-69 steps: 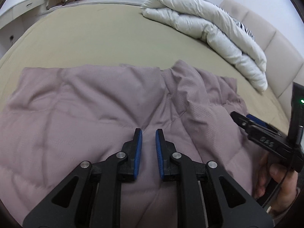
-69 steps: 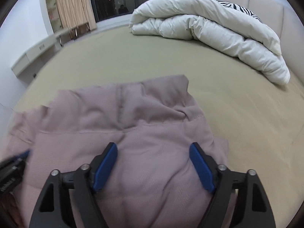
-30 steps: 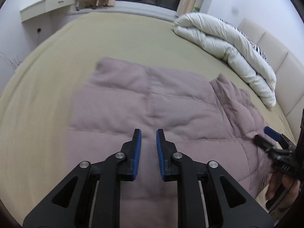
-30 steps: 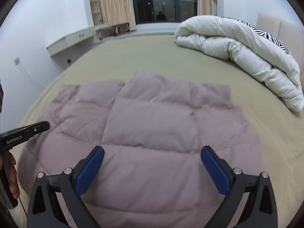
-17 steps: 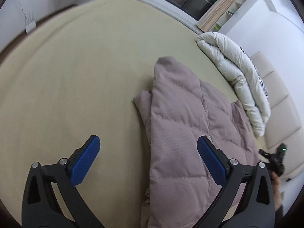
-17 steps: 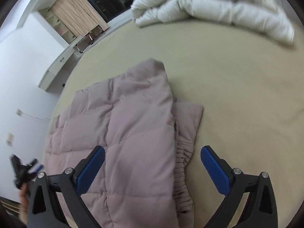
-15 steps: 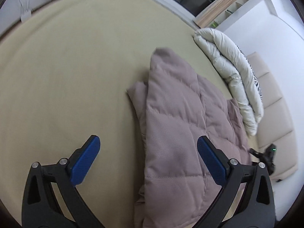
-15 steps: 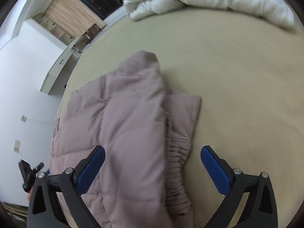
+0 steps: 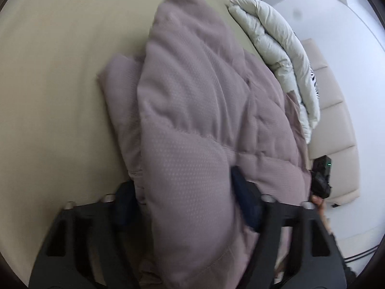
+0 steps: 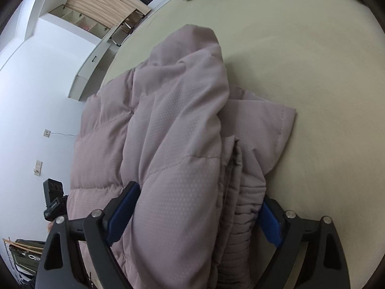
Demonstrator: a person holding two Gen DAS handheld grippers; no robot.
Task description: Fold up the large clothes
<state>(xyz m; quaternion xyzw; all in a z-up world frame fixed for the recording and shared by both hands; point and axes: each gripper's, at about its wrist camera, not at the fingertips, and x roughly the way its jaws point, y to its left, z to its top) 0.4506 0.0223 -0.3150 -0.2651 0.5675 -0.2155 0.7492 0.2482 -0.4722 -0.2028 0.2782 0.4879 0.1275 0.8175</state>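
The left gripper (image 9: 185, 201) points steeply down, its jaws having just been closing, with a thick fold of jacket (image 9: 192, 125) between them; blur leaves it unclear whether the pads press. The right gripper (image 10: 195, 213) likewise tilts down, jaws narrowing around the jacket's other edge, pads seemingly touching fabric.

Your left gripper (image 9: 185, 202) and right gripper (image 10: 195, 213) share black angular frames, blue finger pads (image 10: 270, 226) and silver screws (image 10: 290, 214).

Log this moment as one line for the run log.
stage: gripping both ends | left gripper: closing around puffer jacket | right gripper: closing around jacket end | surface: bed
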